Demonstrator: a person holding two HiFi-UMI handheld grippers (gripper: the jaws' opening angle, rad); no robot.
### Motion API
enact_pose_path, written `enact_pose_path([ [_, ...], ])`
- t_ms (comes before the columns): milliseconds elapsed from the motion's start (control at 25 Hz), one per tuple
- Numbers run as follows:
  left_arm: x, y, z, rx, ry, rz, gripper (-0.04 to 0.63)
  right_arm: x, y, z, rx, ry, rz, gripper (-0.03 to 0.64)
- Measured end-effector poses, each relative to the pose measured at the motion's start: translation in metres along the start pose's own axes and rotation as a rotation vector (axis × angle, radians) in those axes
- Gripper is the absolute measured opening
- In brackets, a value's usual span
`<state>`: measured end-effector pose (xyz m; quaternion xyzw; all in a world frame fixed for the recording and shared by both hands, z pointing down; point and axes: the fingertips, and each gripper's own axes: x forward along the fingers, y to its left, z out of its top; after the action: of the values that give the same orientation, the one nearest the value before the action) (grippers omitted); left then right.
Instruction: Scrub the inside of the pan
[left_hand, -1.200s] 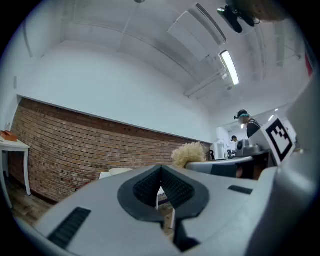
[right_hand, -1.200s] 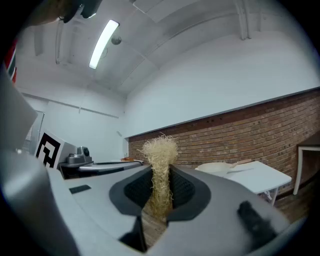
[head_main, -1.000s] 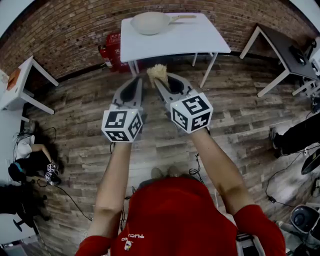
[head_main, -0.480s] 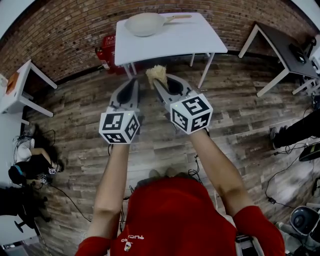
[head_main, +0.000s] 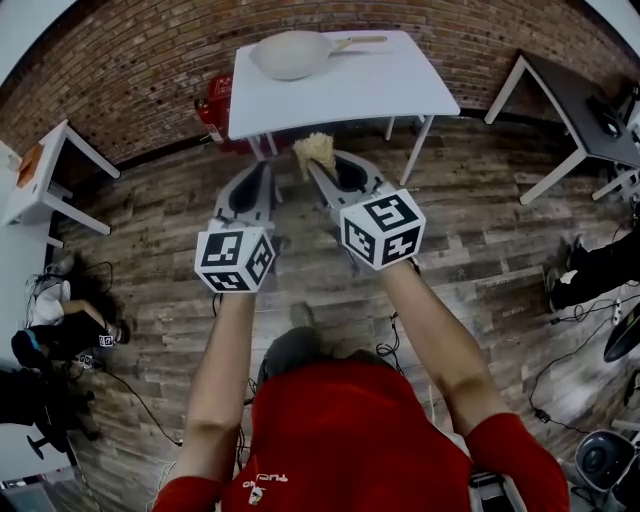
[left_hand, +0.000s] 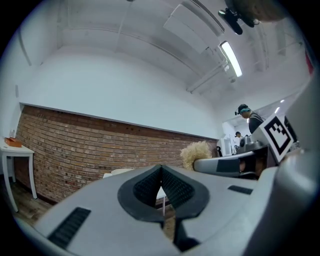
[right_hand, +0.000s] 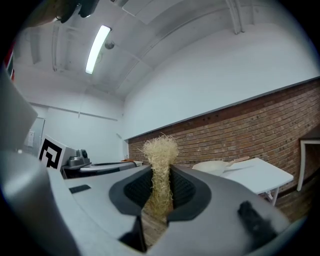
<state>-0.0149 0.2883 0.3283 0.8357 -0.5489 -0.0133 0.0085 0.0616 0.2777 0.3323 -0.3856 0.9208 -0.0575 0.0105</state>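
Note:
A beige pan (head_main: 290, 53) with a wooden handle rests on the white table (head_main: 380, 85) by the brick wall, ahead of both grippers; the right gripper view shows the pan (right_hand: 216, 165) far off. My right gripper (head_main: 316, 160) is shut on a tuft of straw-coloured scrubbing fibre (head_main: 316, 149), which sticks up between its pads (right_hand: 159, 155). To its left my left gripper (head_main: 268, 167) is shut with nothing in it, its pads (left_hand: 161, 186) pressed together. Both grippers hang over the wooden floor, short of the table.
A red fire extinguisher (head_main: 211, 108) stands under the table's left end. A small white table (head_main: 40, 170) is at the left, a dark table (head_main: 580, 105) at the right. People and cables lie along the left and right edges of the floor.
The table and pan have shifted slightly nearer and lower in the head view. Both grippers hold the same pose, the fibre still pinched in the right one.

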Motion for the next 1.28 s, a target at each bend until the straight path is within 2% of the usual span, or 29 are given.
enact_pose_path([
  [400, 0.061, 0.057, -0.007, 0.007, -0.020, 0.008, 0.012, 0.068, -0.039, -0.006, -0.016, 0.022, -0.018, 0.087],
  [920, 0.185, 0.183, 0.005, 0.013, -0.034, -0.028, 0.012, 0.216, -0.109, 0.009, -0.041, 0.028, -0.100, 0.087],
  [1280, 0.245, 0.254, 0.007, 0.024, -0.037, -0.058, 0.012, 0.296, -0.137, 0.013, -0.070, 0.048, -0.135, 0.087],
])
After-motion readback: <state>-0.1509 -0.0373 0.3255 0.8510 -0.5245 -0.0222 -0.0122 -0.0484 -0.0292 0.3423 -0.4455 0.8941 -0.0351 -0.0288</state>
